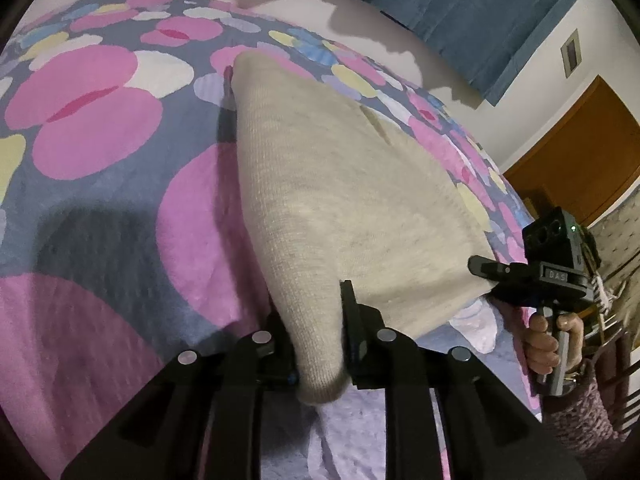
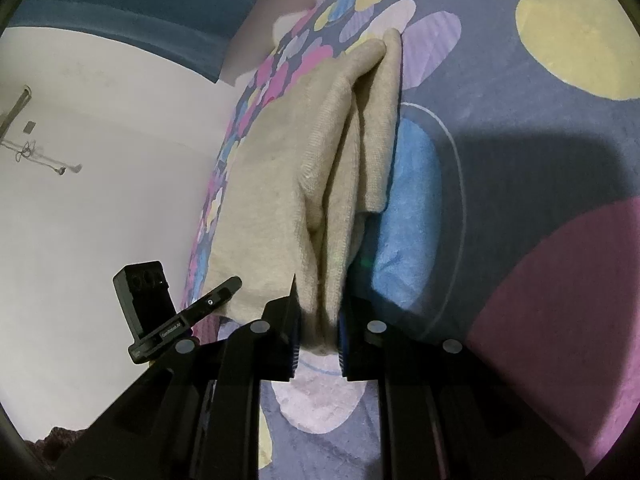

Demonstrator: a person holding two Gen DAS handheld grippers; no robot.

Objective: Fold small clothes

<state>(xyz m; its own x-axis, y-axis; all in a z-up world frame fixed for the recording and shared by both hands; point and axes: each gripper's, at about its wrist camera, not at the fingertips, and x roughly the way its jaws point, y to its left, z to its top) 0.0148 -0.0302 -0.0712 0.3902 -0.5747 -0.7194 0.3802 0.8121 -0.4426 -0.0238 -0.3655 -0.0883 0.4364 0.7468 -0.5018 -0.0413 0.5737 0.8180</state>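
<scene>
My left gripper (image 1: 316, 344) is clamped on one near corner of the beige garment (image 1: 340, 184), and the knit bunches into a thick roll between its jaws; the cloth stretches forward and up from there, lifted off the bedspread (image 1: 100, 140) except at its far end, which seems to rest on the cover. To my right, my right gripper (image 2: 318, 334) is clamped on the other near corner, with several layers pinched together between its blue pads (image 2: 343, 338). I judge this to be a fold being carried over: to do it well I should keep both grips level and taut between them, so the near edge stays straight, then bring the corners forward onto the far edge and lower them together before I let go. Uneven height would skew the crease. The left view shows the broad, smooth top face of the garment and my right hand (image 1: 548, 344) on its handle; it hides the layering. The right view shows what the left cannot: the cloth hangs in long doubled pleats ahead of the jaws, so the stack is already thick there, and it shows the left gripper from the side, off at its left.
</scene>
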